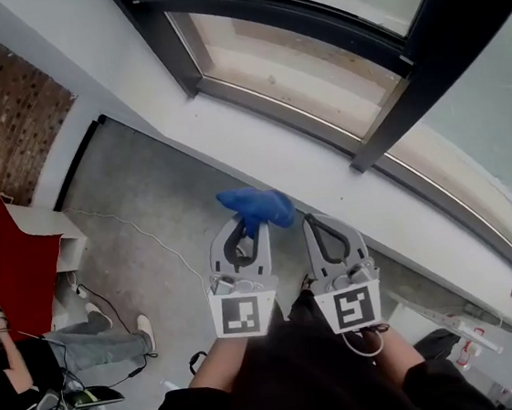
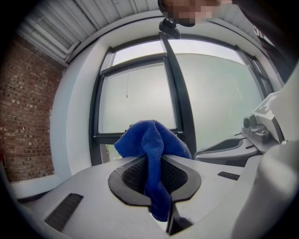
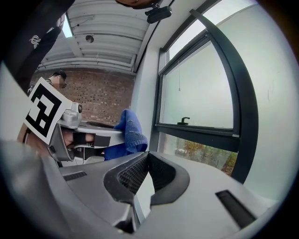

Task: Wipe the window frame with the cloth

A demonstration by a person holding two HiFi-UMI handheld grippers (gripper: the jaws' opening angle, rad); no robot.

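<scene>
blue microfibre cloth (image 1: 258,207) is sitting in the left tool (image 1: 239,236), whose jaws are clamping its middle, so a bunch is standing ahead of the tips and a tail is hanging behind them. it is being held in the air below the white sill (image 1: 257,130), apart from the dark window frame (image 1: 262,19) and not touching it. the right tool (image 1: 330,228) is riding just beside the left one with its jaw tips meeting and nothing between them. judging from this, the step in hand is bringing the cloth up to the frame, and doing it well is likely calling for leading with the loose bunch rather than the hard jaw tips, pressing it flat against the rail, and running along the length of each member in one line, working into the corner where the mullion (image 1: 385,125) is meeting the bottom rail. the grip is looking deep enough, yet the hanging tail may be dragging on the sill, so keeping the tool angled upward seems wise. the empty right tool is best staying clear of the glass. counting what is showing: one cloth, two tools, one mullion parting two lower panes (image 1: 295,66), one handle (image 3: 185,121) on the frame, and one person (image 1: 79,348) sitting on the floor well off to the left.
</scene>
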